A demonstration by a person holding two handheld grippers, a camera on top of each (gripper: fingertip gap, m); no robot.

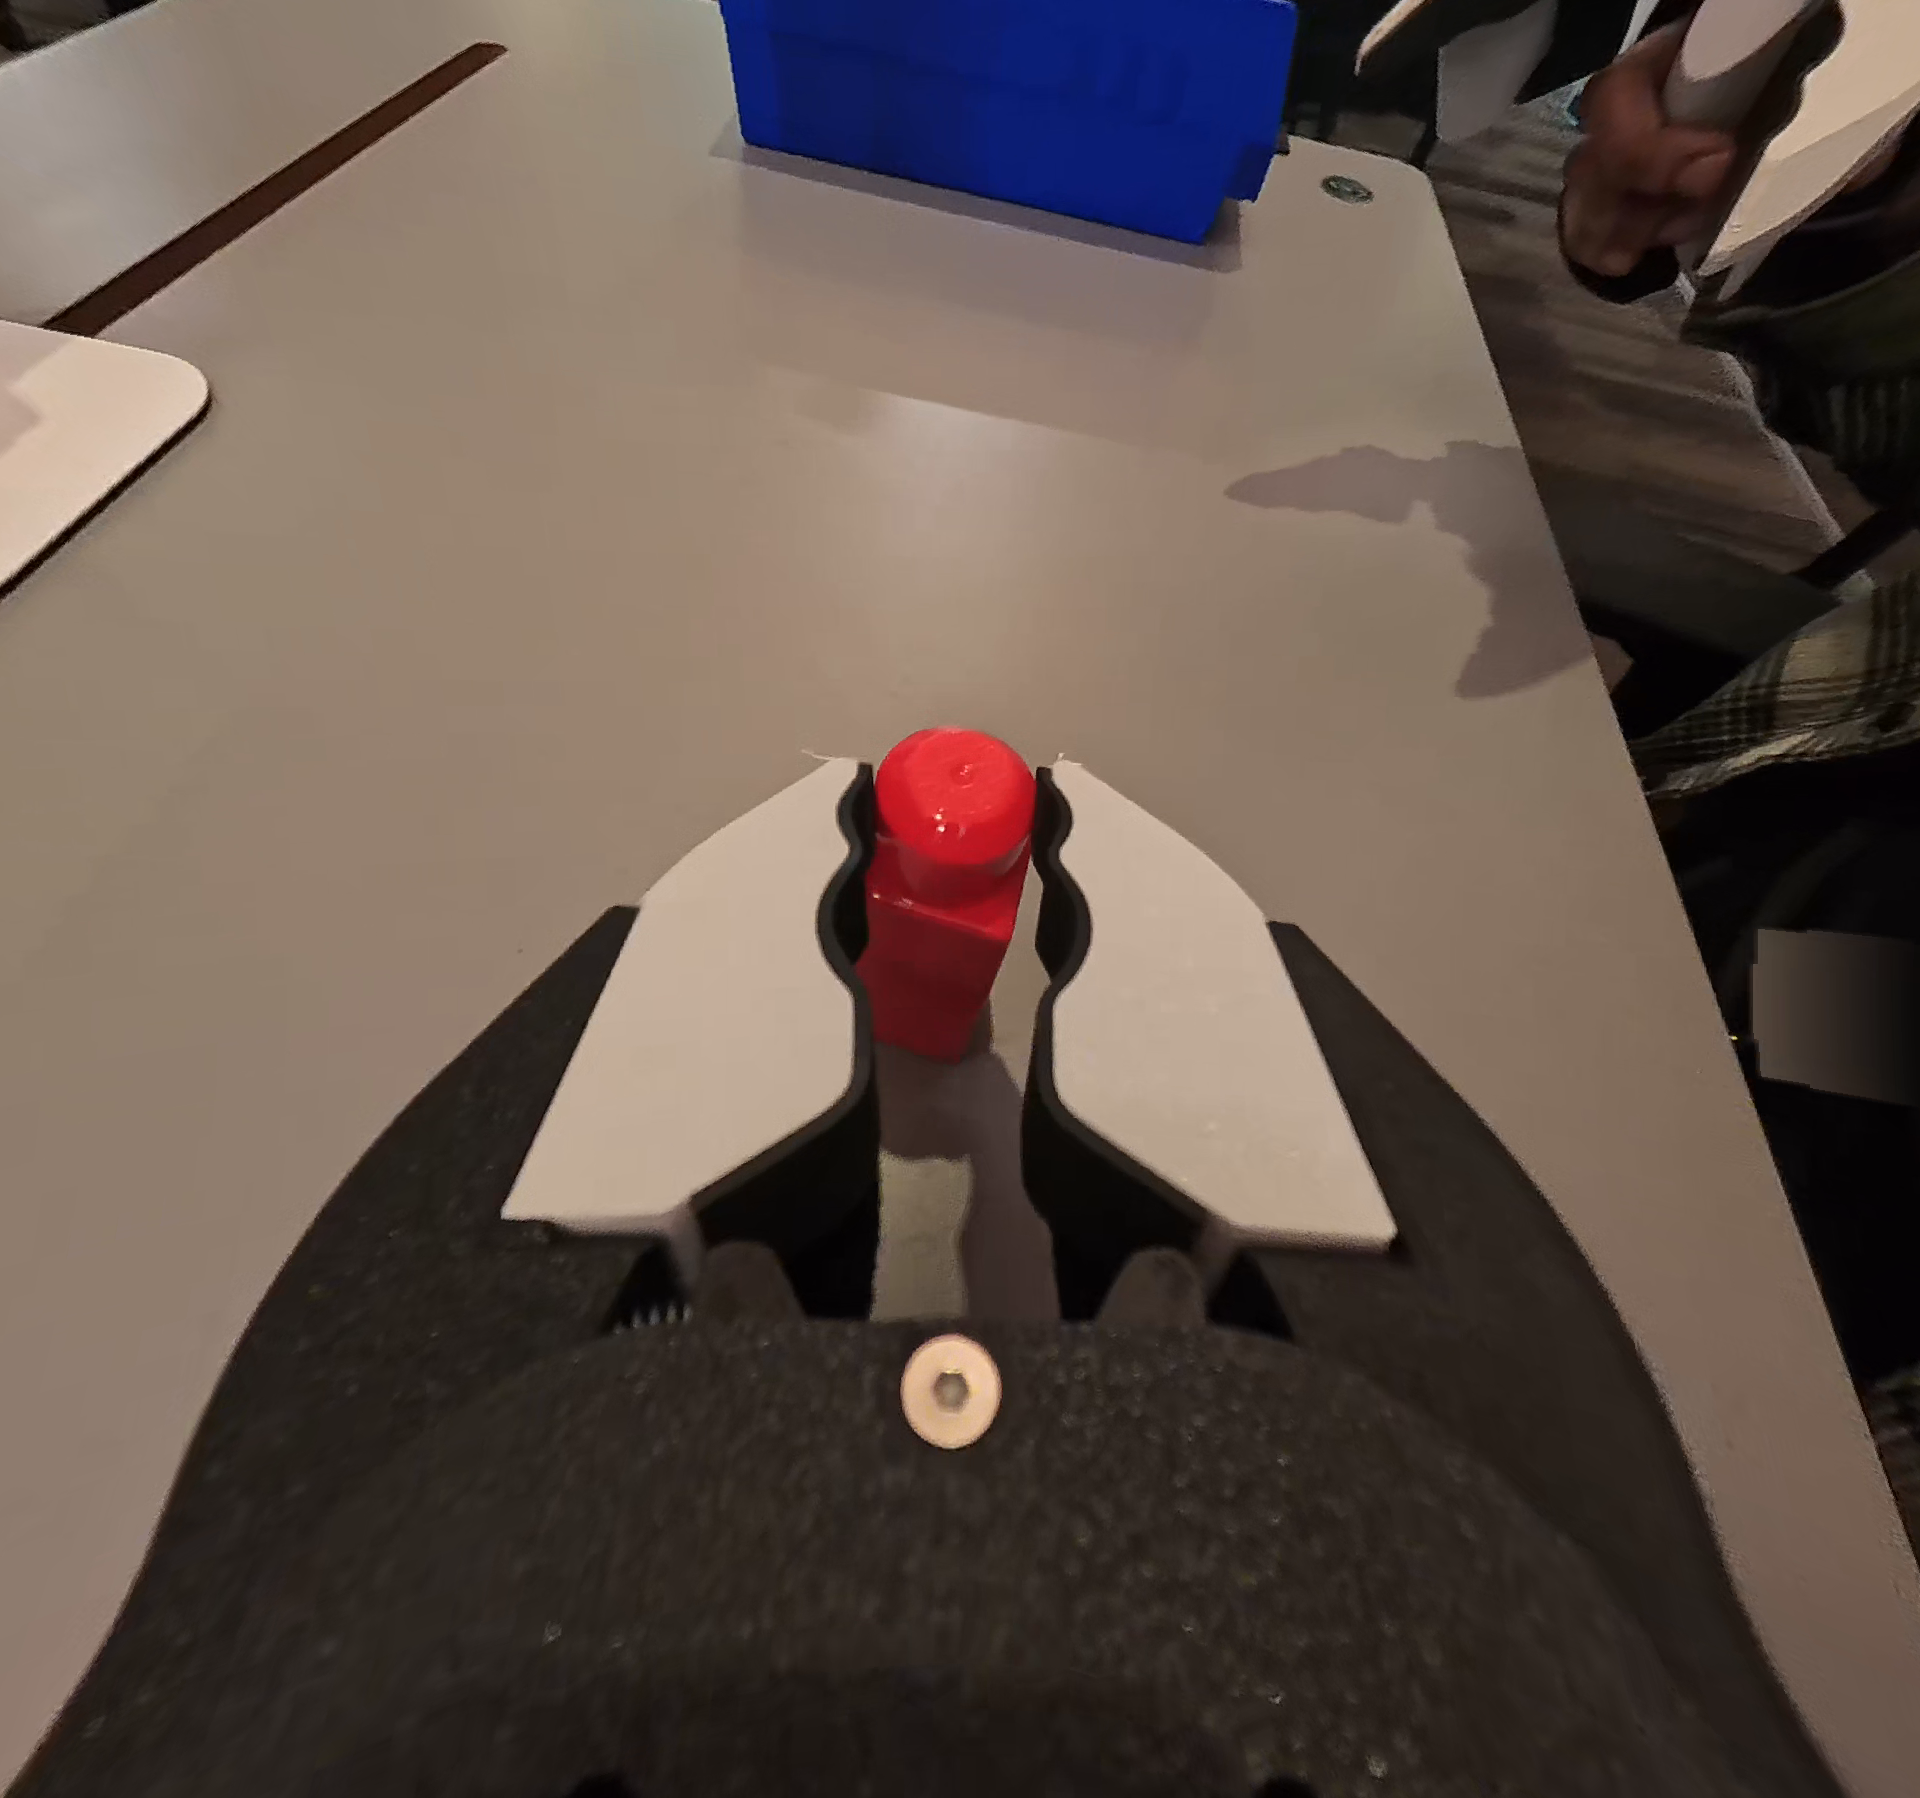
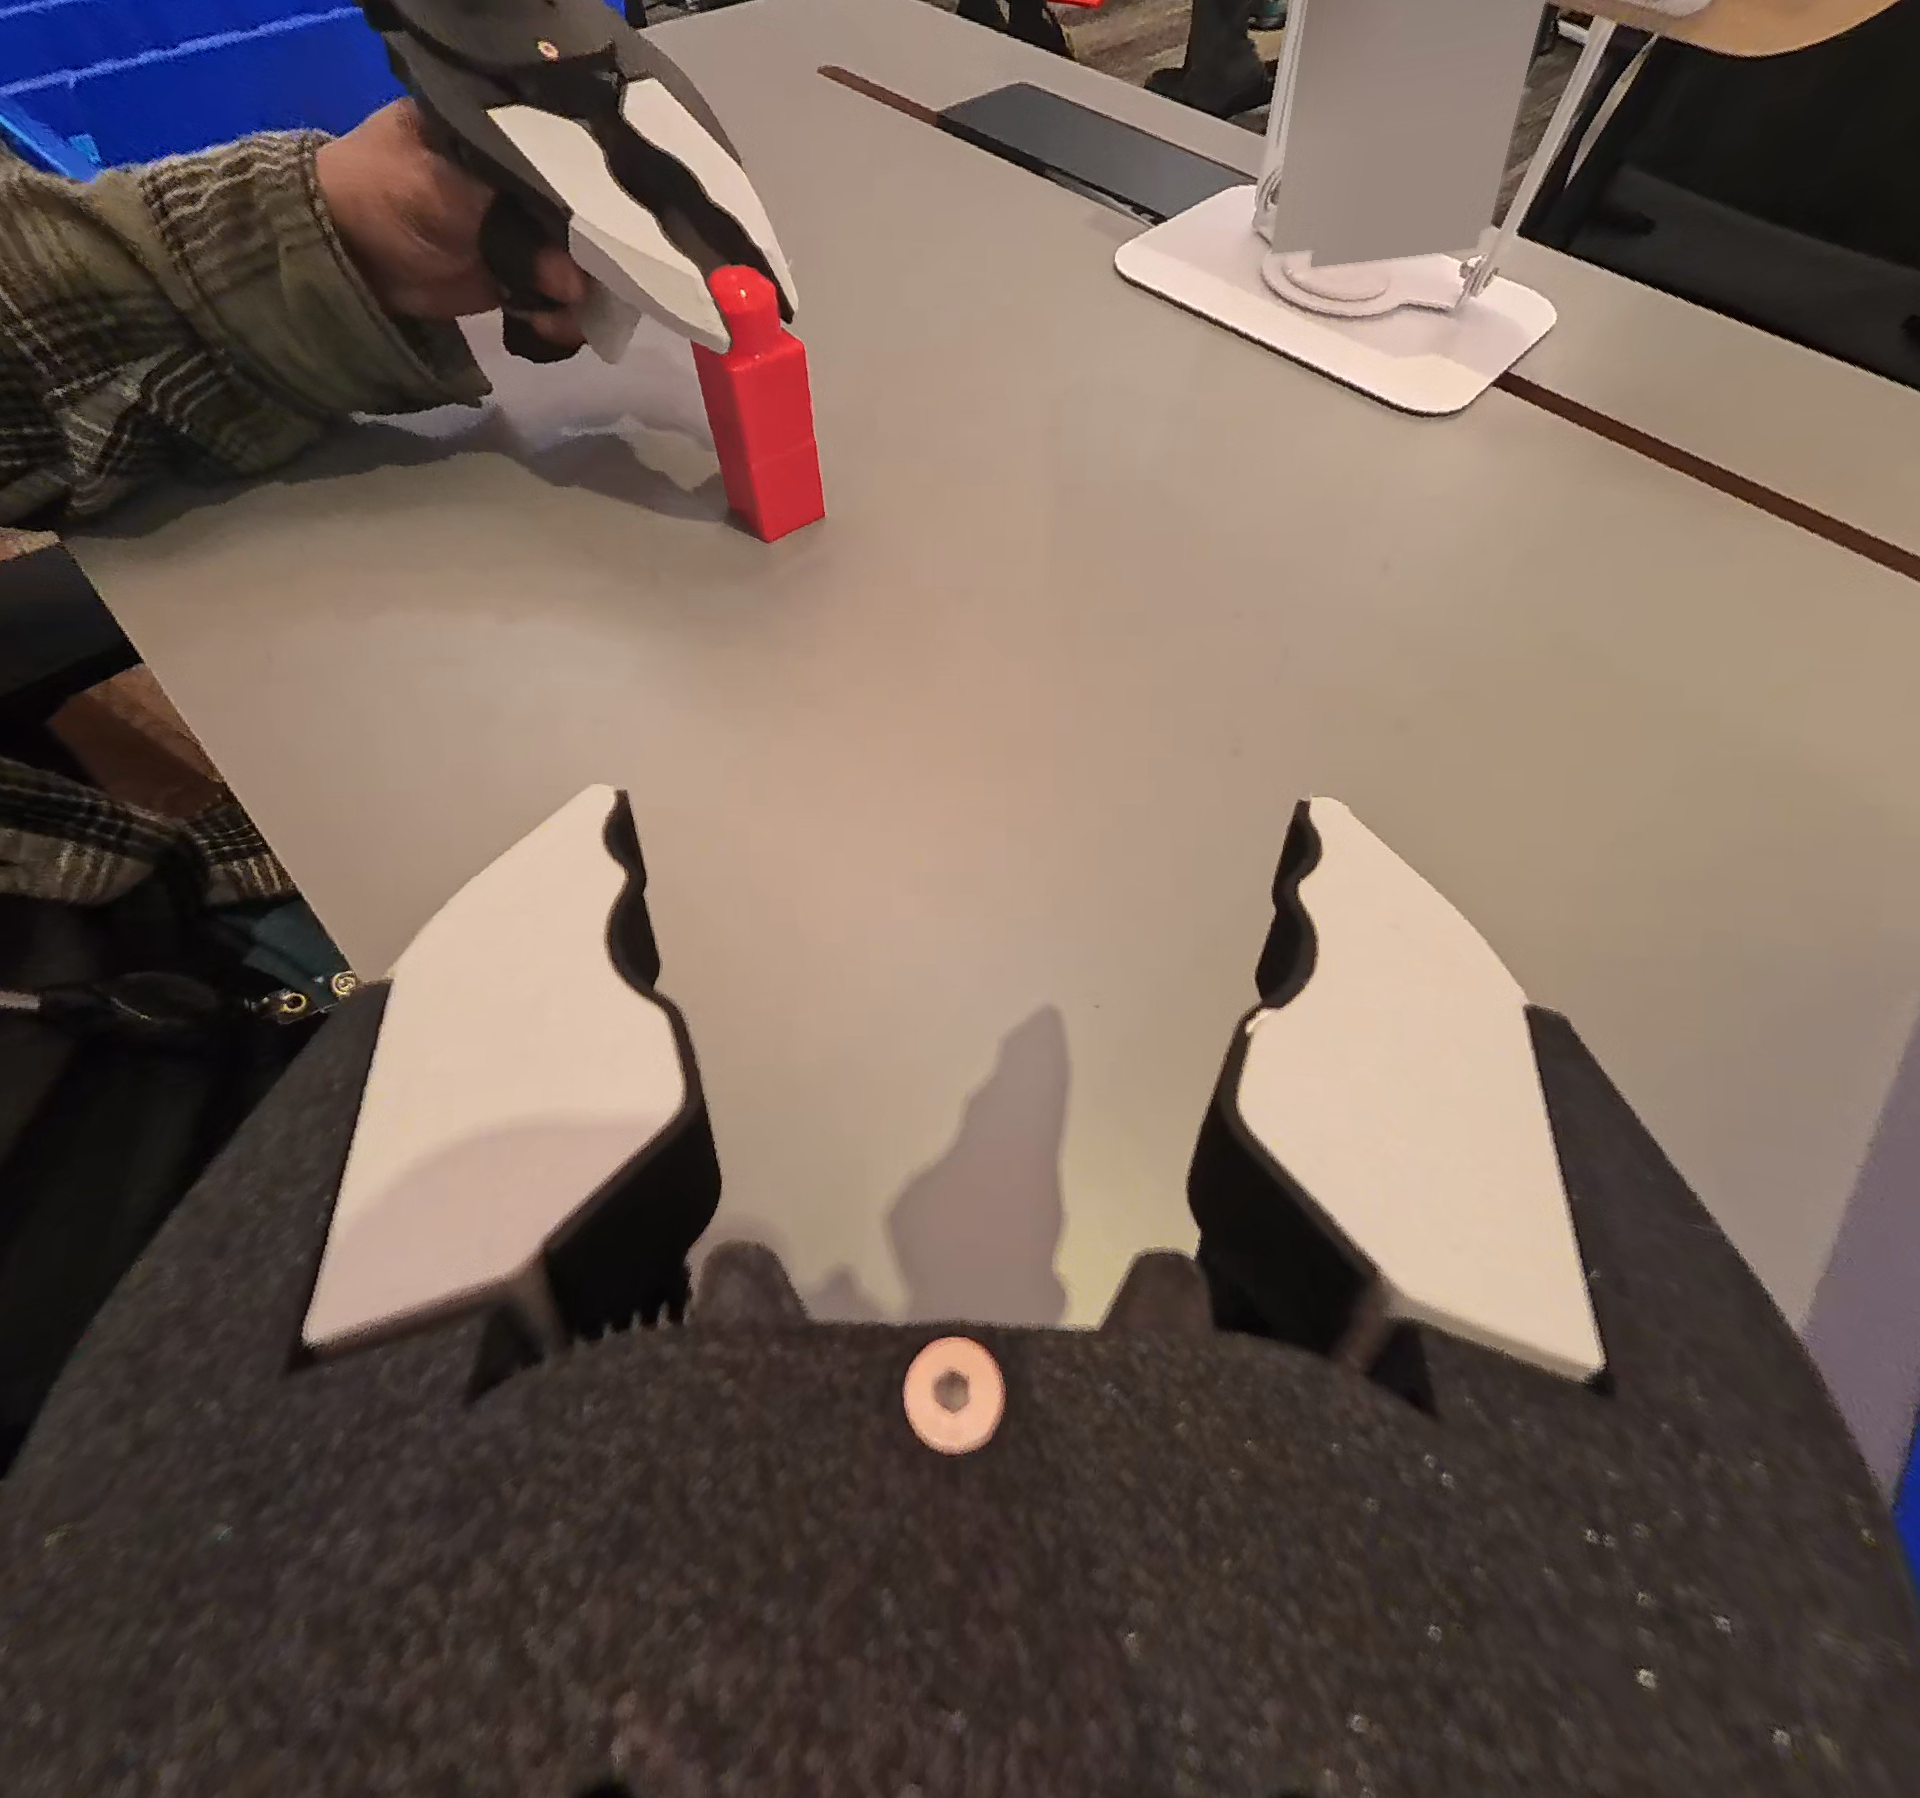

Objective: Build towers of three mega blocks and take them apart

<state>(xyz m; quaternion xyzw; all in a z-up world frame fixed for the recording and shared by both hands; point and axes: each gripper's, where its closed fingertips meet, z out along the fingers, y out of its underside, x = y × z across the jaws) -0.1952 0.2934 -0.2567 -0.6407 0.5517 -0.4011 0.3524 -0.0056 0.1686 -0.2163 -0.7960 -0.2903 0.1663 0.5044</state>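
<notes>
1. Your left gripper (image 1: pixel 954 784) is clamped on the top stud of the red tower (image 2: pixel 767 418), which stands on the worktop (image 2: pixel 1143 657) and leans slightly; only two blocks are discernible
2. Your right gripper (image 2: pixel 961 813) hovers empty, fingers spread wide, well apart from the tower
3. I judge the tower unfinished or mid-dismantling; I cannot tell which
4. The blue bin (image 1: pixel 997 65) stands at the back; no brand or writing is readable anywhere

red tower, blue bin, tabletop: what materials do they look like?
Red tower: moulded plastic, glossy, with a highlight on its round stud. Blue bin: likely rigid plastic, smoother semi-matte walls. Table: probably grey laminate, satin, showing soft reflections; core can't be told.
</notes>
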